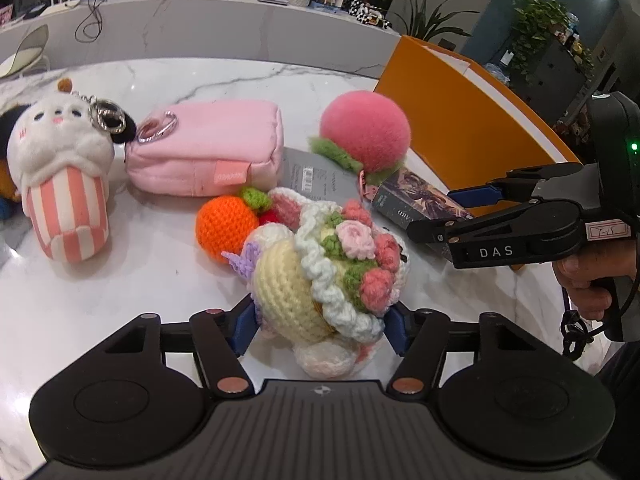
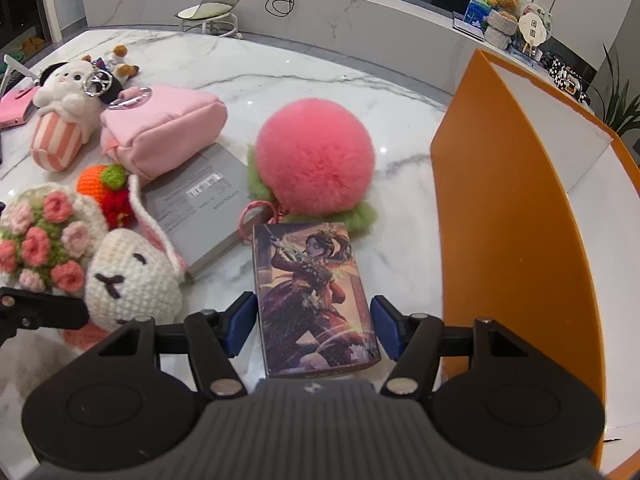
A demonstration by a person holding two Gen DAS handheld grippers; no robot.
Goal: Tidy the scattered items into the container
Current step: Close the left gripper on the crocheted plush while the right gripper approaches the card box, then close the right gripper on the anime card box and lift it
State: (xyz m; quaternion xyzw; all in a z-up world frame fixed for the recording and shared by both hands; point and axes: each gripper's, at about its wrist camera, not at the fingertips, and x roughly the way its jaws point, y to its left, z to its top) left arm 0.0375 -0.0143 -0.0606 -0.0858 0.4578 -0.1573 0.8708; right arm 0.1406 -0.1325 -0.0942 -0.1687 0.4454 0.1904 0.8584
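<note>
My left gripper (image 1: 320,322) has its blue pads against both sides of a crocheted bunny with a flower bouquet (image 1: 320,264), which rests on the marble table (image 1: 100,280). The bunny also shows in the right wrist view (image 2: 128,276). My right gripper (image 2: 312,322) is open, its pads on either side of an illustrated card box (image 2: 314,300) lying flat, with small gaps. The right gripper shows in the left wrist view (image 1: 452,212) over that box (image 1: 416,200). The orange container (image 2: 516,240) with a white inside stands right of the box.
On the table lie a pink fluffy peach keychain (image 2: 316,160), a grey booklet (image 2: 200,208), a pink pouch (image 2: 160,128), a striped plush cat (image 2: 64,120), and a crocheted orange (image 1: 226,226). A counter and a stool stand behind.
</note>
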